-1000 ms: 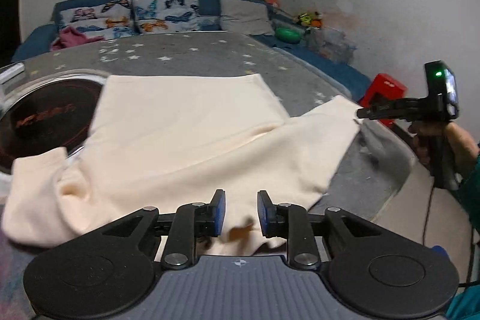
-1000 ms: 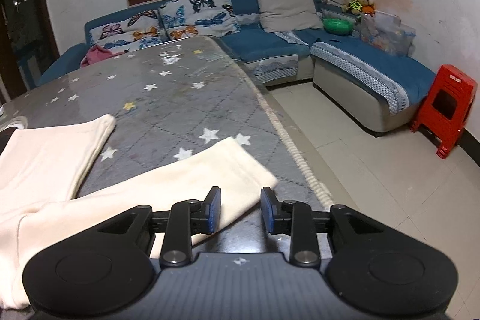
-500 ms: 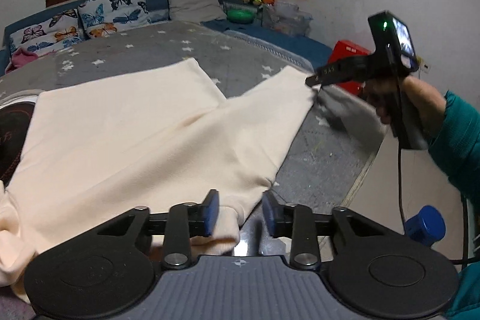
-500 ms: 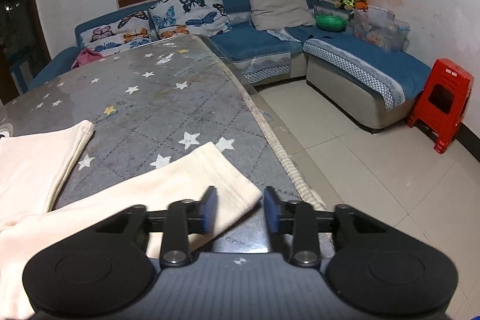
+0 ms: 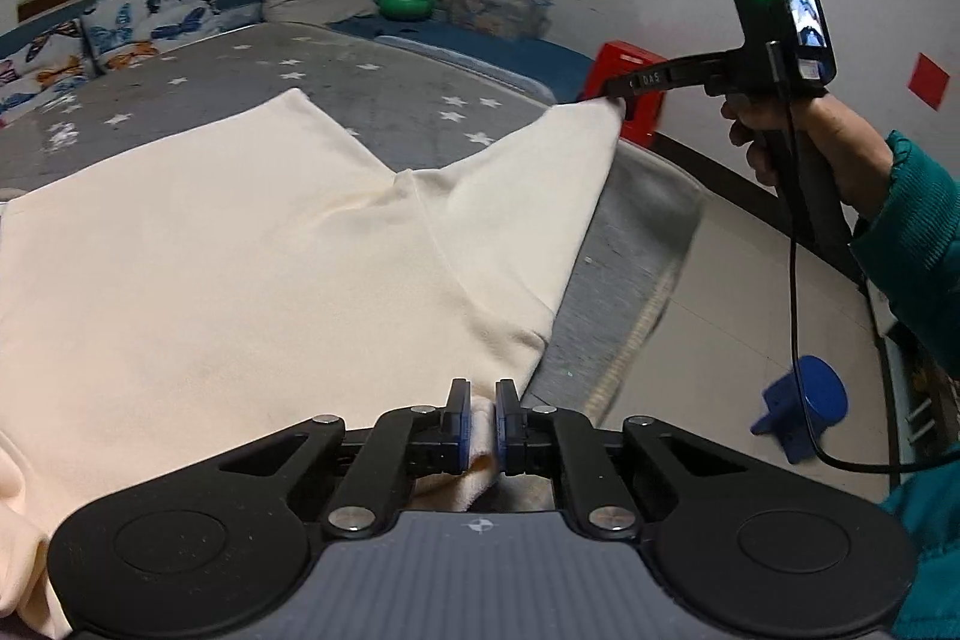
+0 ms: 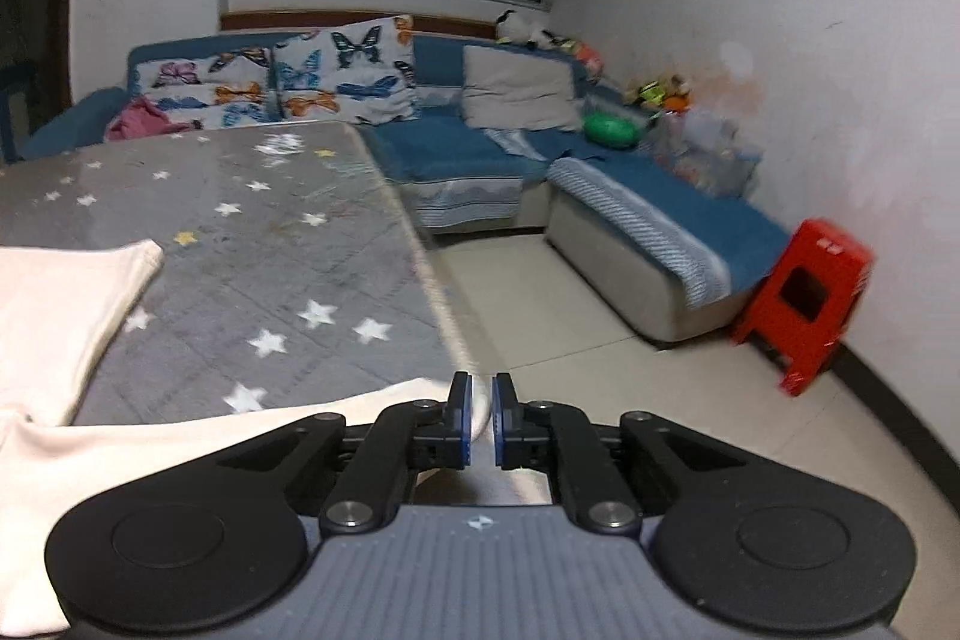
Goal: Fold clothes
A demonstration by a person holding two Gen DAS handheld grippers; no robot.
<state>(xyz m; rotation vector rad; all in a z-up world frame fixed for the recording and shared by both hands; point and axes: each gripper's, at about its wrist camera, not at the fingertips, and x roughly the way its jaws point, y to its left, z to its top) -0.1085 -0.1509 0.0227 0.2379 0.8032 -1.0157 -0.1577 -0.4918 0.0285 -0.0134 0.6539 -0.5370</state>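
A cream garment point(image 5: 228, 268) lies spread on a grey star-patterned surface point(image 5: 384, 100), one long section running out toward the surface's right edge. The left gripper point(image 5: 480, 421) is at the garment's near hem; its fingers point(image 5: 459, 418) are closing, with a fold of the cream cloth pinched between the blue pads. In the left wrist view the right gripper point(image 5: 618, 97) — held by a hand point(image 5: 804, 142) in a teal sleeve point(image 5: 918, 244) — has the far tip of the long section clamped in its closed fingers, the cloth lifted and drawn taut from that corner. In the right wrist view the same gripper point(image 6: 480, 421) shows cream cloth caught between its near-touching pads, at the edge of the surface. Beyond the surface stand a blue corner sofa point(image 6: 600, 184) with butterfly-print cushions point(image 6: 342, 70) and a red plastic stool point(image 6: 804, 298) on the tiled floor point(image 6: 570, 292).
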